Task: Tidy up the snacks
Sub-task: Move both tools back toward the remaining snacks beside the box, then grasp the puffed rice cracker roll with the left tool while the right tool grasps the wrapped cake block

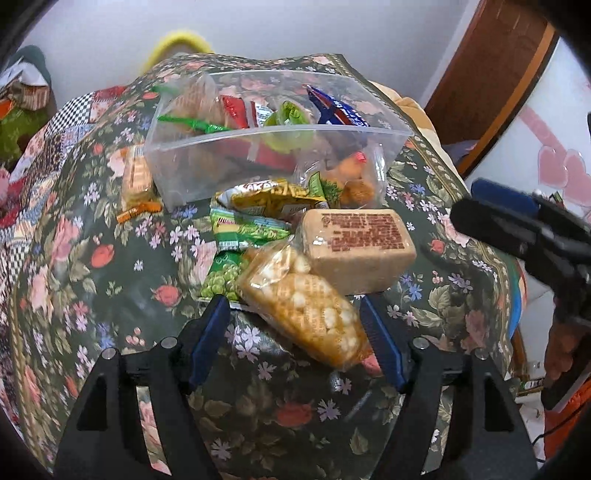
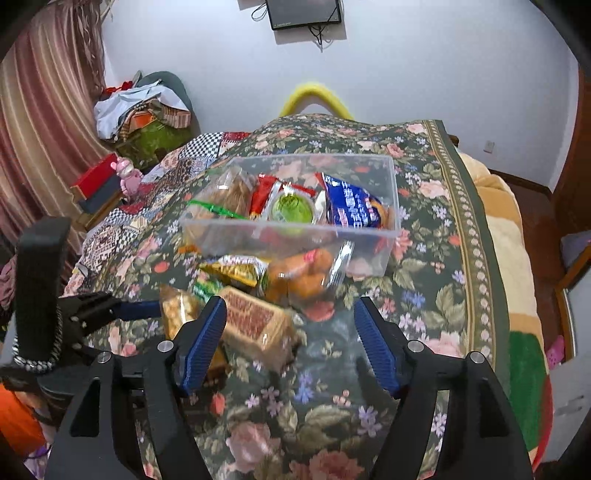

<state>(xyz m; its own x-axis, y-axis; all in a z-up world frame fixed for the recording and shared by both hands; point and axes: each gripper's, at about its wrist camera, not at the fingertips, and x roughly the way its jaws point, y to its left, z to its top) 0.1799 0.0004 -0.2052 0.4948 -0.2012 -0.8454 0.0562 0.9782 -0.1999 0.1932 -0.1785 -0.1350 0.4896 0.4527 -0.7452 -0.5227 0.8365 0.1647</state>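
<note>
Surface: floral tablecloth [image 1: 92,229] covers the table; white wall behind, wall-mounted screen [image 2: 304,13] at top centre of the right wrist view.
Container: clear plastic bin [image 1: 207,162] sits upper centre in both views, holding a green jelly cup [image 2: 291,208], a blue snack bag [image 2: 354,206] and red packets [image 1: 236,110].
Loose snacks: pile just below the bin; yellow cracker packet [image 1: 269,195], green pea bag [image 1: 221,277], wrapped tan block with brown print [image 1: 362,240], bag of fried pieces [image 2: 306,273].
Left gripper [image 1: 295,314]: jaws spread wide, straddling a clear bag of puffed corn balls [image 1: 306,310] at lower centre; contact not discernible.
Right gripper [image 2: 291,314]: released, jaws wide apart, nothing between them, hovering over the cloth beside the tan block.
</note>
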